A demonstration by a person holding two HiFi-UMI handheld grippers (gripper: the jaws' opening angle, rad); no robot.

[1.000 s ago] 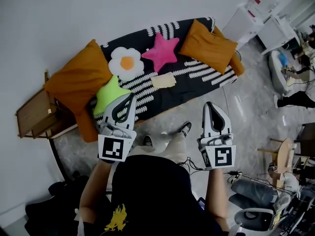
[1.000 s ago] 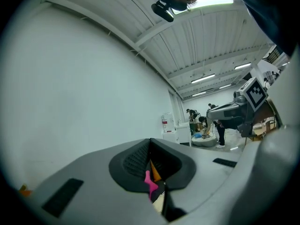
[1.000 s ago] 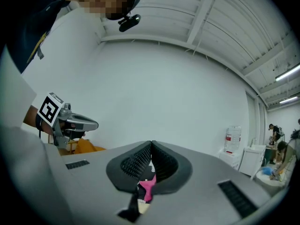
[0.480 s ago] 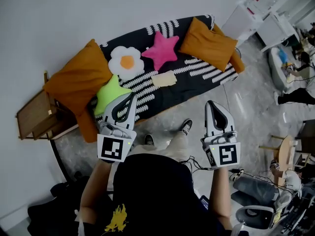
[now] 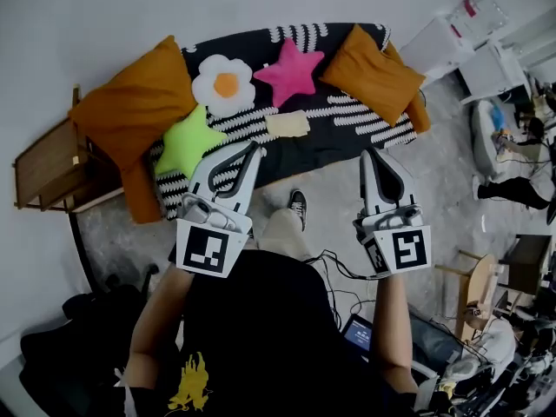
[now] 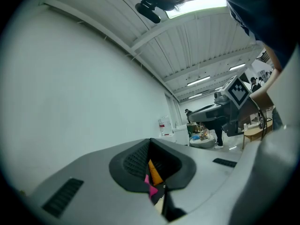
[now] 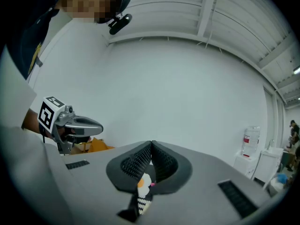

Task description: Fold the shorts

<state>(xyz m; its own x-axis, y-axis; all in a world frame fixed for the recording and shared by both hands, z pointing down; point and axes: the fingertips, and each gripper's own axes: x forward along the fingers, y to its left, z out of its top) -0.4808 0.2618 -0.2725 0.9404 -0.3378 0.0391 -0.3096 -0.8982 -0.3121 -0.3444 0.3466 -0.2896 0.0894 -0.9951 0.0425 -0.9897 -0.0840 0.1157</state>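
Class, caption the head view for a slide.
Both shut, left claw and right claw hover before a patterned sofa bearing pale shorts.

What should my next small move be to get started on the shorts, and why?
Probably carry both grippers forward toward the shorts. That pale cloth lies on the striped sofa cover, while the left gripper and right gripper hang shut and empty, apart from it.
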